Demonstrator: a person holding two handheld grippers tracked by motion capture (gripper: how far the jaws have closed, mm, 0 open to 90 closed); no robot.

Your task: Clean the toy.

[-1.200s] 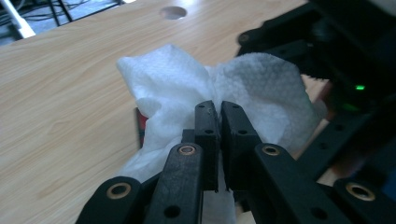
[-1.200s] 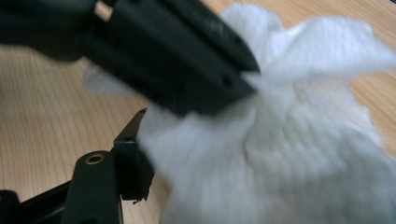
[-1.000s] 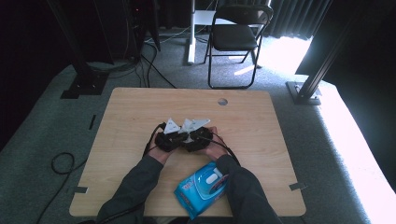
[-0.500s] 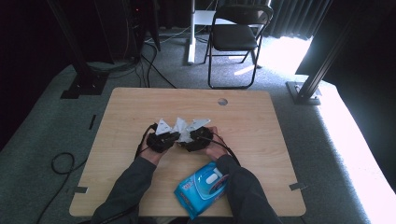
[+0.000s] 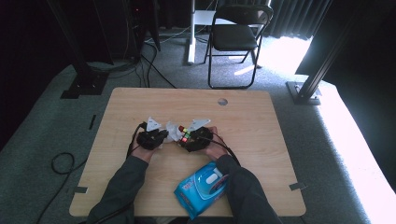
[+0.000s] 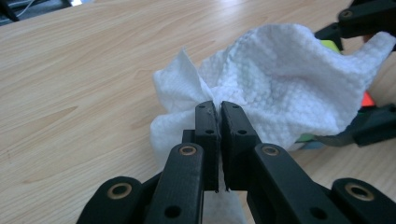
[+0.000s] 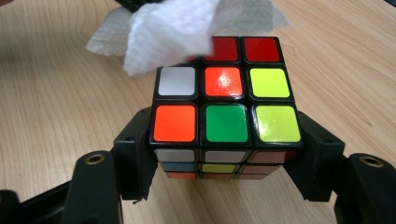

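Observation:
A scrambled puzzle cube (image 7: 224, 107) with coloured stickers sits just above the table, and my right gripper (image 7: 224, 154) is shut on its two sides. A crumpled white wipe (image 6: 280, 88) is pinched between the closed jaws of my left gripper (image 6: 218, 109). The wipe (image 7: 173, 28) drapes over the cube's far top corner. From above, the left gripper (image 5: 161, 137) and right gripper (image 5: 184, 138) face each other at the middle of the table, with the wipe (image 5: 173, 132) and the cube (image 5: 185, 135) between them.
A blue pack of wet wipes (image 5: 201, 187) lies near the front edge of the wooden table (image 5: 261, 140), beside the right forearm. A cable hole (image 5: 222, 101) sits near the far edge. A folding chair (image 5: 238, 37) stands beyond the table.
The left gripper has slid to the left with the wipe, widening the gap between the two hands. The right gripper and cube have stayed put.

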